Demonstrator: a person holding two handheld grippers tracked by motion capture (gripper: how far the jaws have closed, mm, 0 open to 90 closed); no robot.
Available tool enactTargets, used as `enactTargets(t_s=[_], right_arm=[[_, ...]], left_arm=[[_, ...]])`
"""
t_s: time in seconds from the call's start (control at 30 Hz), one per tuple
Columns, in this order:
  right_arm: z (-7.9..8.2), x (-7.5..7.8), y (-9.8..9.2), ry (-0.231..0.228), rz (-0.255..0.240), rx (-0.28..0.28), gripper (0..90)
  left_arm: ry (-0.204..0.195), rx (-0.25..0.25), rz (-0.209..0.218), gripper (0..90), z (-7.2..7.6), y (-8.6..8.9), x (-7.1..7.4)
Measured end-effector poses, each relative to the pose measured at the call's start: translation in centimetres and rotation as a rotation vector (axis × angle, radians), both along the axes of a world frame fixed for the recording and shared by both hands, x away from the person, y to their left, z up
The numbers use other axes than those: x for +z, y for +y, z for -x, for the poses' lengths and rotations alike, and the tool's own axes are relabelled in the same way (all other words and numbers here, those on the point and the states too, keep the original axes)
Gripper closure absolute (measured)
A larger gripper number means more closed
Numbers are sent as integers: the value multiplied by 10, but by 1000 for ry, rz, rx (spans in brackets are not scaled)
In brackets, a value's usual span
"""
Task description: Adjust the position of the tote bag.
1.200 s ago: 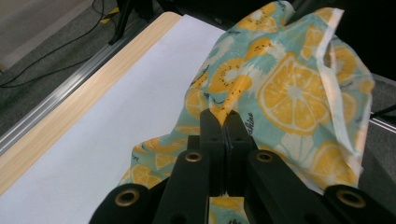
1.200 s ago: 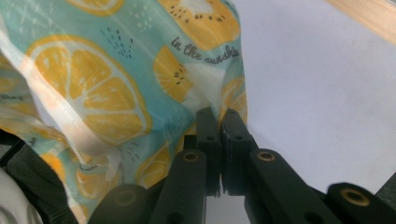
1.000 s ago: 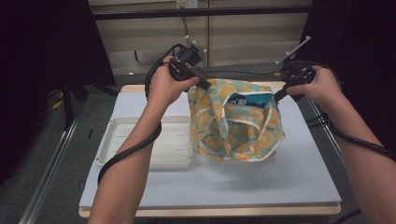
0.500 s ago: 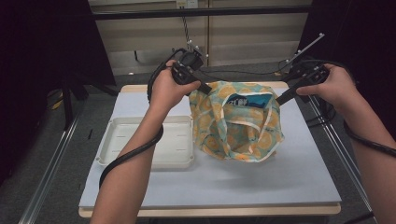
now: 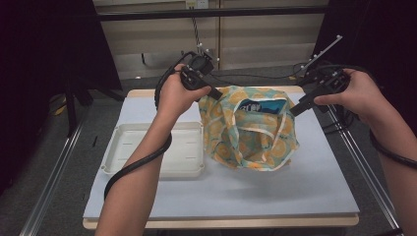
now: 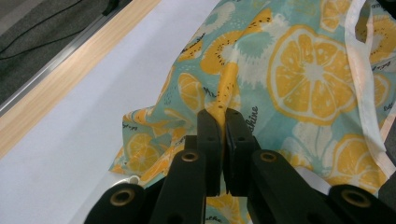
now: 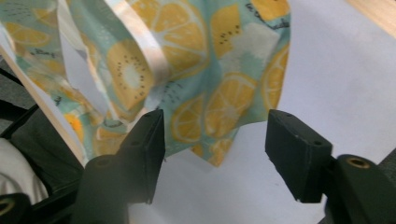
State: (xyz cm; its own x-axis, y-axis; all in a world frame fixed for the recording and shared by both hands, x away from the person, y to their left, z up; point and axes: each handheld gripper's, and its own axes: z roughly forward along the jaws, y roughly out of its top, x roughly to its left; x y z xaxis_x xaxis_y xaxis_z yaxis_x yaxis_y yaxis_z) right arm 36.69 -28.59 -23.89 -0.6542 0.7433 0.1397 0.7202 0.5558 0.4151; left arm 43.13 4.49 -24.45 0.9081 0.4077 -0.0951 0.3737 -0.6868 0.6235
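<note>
1. The left gripper's (image 6: 218,116) fingers are pinching the fruit-print bag's (image 5: 248,130) rim tight.
2. The right gripper's (image 7: 212,140) fingers, just opening, are standing wide, gripping nothing.
3. The bag is sagging near the table's (image 5: 314,191) far edge; the left should keep holding steady.

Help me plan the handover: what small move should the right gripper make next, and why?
Probably draw the right gripper back, clear of the fruit-print bag. Its jaws have just been opening and press on no cloth, while the left gripper is shut on a fold and holds the bag up.
</note>
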Motion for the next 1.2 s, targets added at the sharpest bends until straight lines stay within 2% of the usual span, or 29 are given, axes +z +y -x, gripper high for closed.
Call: enactTargets(t_s=[0.27,0.47,0.6,0.67,0.73,0.9,1.1,1.2], right_arm=[[1,-7,8,19,6,17,361],[2,-16,17,52,9,39,398],[3,-20,21,68,11,44,535],[3,-21,22,73,15,49,672],[2,-20,23,86,8,58,745],[2,-8,22,83,-14,67,895],[1,11,20,67,-30,54,900],[0,22,19,50,-59,42,900]], left_arm=[[-1,0,-2,868,1,1,-1],[1,-4,-4,868,1,0,-1],[2,6,6,868,1,-1,-2],[2,-2,2,868,1,0,-2],[-1,5,6,869,1,0,-1],[-13,11,8,869,2,1,1],[-18,9,10,869,-1,2,2],[-11,17,14,869,-2,3,2]])
